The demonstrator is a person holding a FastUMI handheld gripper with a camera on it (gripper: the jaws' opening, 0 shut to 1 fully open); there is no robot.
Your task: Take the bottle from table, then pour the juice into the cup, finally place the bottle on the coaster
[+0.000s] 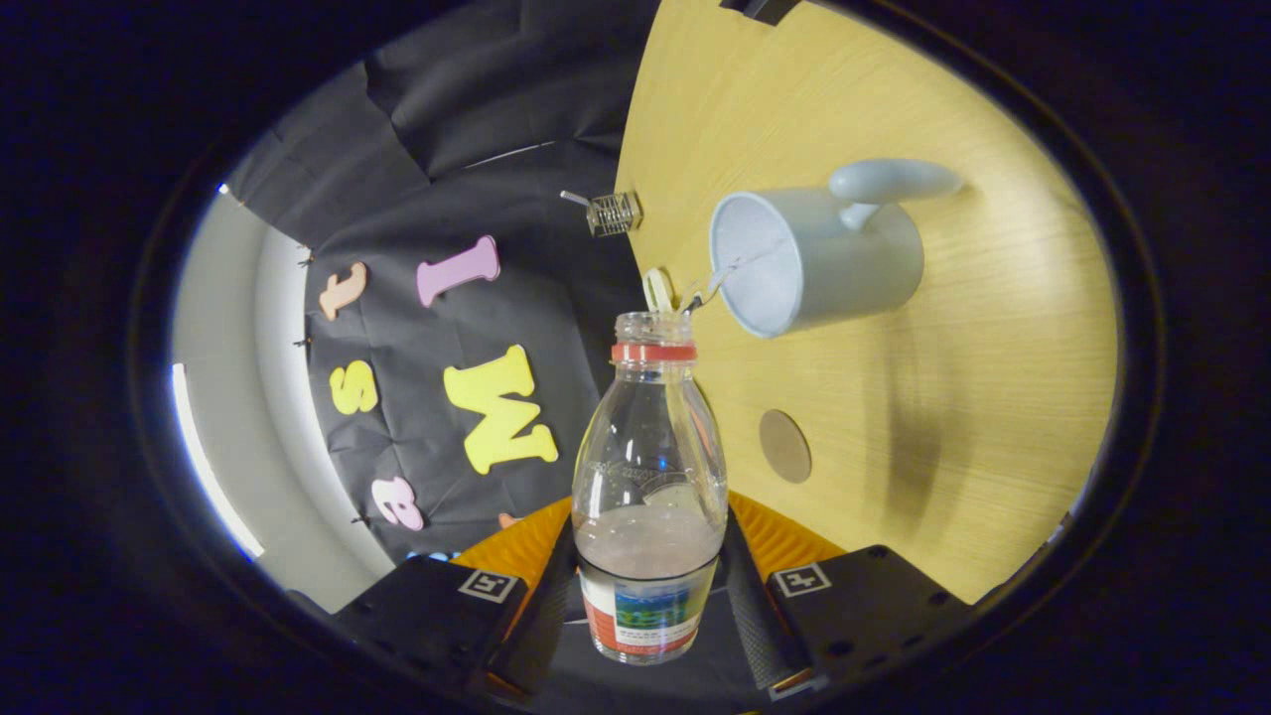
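While gripper [650, 596] clamps bottle [648, 477], juice seemingly streams into cup [809, 260].

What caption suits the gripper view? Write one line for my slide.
Tool shut on the tilted bottle, pouring a thin stream into the cup; round coaster lies on the table.

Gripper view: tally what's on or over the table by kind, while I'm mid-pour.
Bottles: 1, the bottle, clamped between the gripper fingers, tipped toward the cup.
Cups: 1, the cup, just beyond the bottle's mouth.
Coasters: 1, the coaster, bare on the table.
Small wire items: 1, the wire item at the table edge.
Total: 4.
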